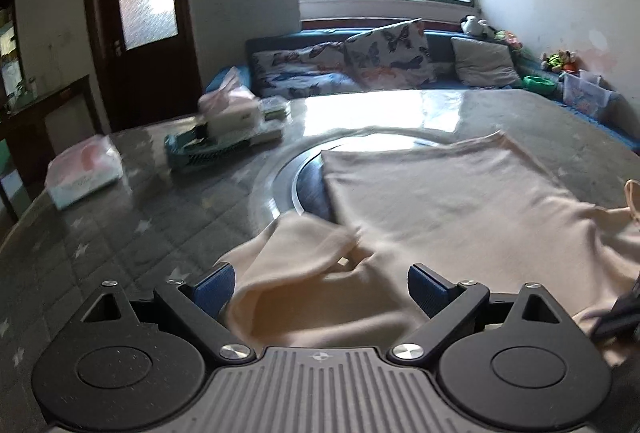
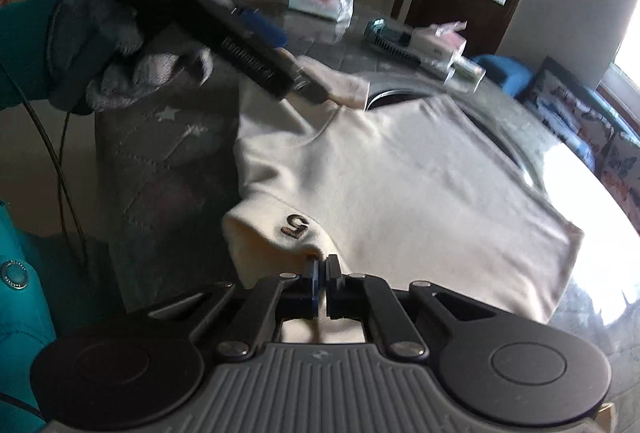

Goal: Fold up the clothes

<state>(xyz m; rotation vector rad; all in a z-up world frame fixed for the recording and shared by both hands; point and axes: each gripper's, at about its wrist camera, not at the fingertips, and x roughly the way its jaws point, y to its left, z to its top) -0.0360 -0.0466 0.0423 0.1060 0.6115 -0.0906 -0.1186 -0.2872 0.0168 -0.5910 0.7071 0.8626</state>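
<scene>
A cream long-sleeved garment [image 1: 440, 193] lies spread on the round table [image 1: 120, 233]. Its near sleeve [image 1: 300, 261] runs between the blue pads [image 1: 212, 289] of my left gripper [image 1: 320, 285], which stands open and does not press on the cloth. In the right wrist view my right gripper [image 2: 322, 273] is shut on the near edge of the garment [image 2: 400, 185], beside a dark "5" mark [image 2: 296, 225]. A gloved hand [image 2: 120, 61] holds the left gripper [image 2: 292, 65] over the far sleeve [image 2: 340, 85].
A metal turntable ring [image 1: 280, 173] is set in the table's middle, partly under the garment. Tissue packs [image 1: 84, 169], a tissue box [image 1: 232, 109] and a teal comb [image 1: 200, 153] sit at the far left. A sofa with butterfly cushions [image 1: 384, 57] stands behind.
</scene>
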